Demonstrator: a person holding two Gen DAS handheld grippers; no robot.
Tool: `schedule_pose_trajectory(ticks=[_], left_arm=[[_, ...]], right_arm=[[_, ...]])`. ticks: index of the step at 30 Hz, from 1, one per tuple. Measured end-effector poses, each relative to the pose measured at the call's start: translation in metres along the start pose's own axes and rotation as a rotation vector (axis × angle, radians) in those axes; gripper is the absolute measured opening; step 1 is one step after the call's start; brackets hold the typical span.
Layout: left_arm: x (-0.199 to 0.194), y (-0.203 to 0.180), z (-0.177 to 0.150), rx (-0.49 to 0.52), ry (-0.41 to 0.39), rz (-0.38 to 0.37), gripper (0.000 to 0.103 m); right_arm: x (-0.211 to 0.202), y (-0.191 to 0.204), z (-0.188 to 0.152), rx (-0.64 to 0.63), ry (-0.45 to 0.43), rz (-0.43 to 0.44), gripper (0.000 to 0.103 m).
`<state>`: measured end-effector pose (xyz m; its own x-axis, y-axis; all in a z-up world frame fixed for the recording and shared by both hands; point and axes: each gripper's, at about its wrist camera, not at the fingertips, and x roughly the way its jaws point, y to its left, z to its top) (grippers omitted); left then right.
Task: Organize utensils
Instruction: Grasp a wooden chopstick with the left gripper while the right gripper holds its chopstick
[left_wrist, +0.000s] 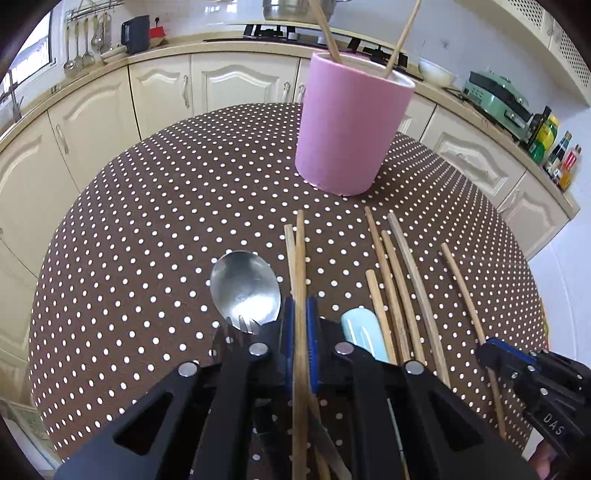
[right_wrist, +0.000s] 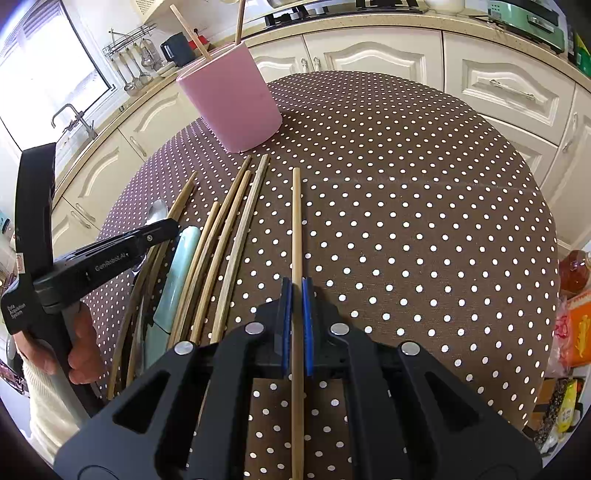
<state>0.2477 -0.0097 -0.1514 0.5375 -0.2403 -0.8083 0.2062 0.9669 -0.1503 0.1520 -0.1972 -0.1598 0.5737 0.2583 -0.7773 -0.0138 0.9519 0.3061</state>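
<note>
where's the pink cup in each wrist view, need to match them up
Left wrist view: the pink cup stands upper centre-right on the dotted tablecloth, beyond the loose chopsticks.
Right wrist view: the pink cup stands upper left, near the cloth's far edge.
Shared landmark: two chopsticks stand in the cup in both views.

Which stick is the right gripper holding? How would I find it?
Start at the pink cup on the dotted table. In front of it lies a fan of chopsticks beside a pale blue utensil. The held chopstick lies alone to their right, apart from the bunch, pinched between the right gripper's blue fingers.
</note>
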Motion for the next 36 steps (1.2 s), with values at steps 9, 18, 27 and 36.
schedule_pose_trajectory(ticks=[9, 18, 27, 36], left_arm=[[-0.013, 0.001, -0.005, 0.009, -0.028, 0.001, 0.006], [-0.008, 0.003, -0.01, 0.001, -0.001, 0.0, 0.007], [-0.012, 0.008, -0.015, 0.0, 0.006, -0.016, 0.008], [-0.019, 0.01, -0.023, 0.002, -0.014, -0.025, 0.007]], right_arm=[[-0.007, 0.0, 0.008, 0.003, -0.028, 0.009, 0.006], [-0.004, 0.007, 0.009, -0.009, -0.018, 0.013, 0.006], [0.002, 0.012, 0.006, -0.005, 0.006, 0.009, 0.006], [0.001, 0.012, 0.001, -0.013, 0.009, -0.001, 0.006]])
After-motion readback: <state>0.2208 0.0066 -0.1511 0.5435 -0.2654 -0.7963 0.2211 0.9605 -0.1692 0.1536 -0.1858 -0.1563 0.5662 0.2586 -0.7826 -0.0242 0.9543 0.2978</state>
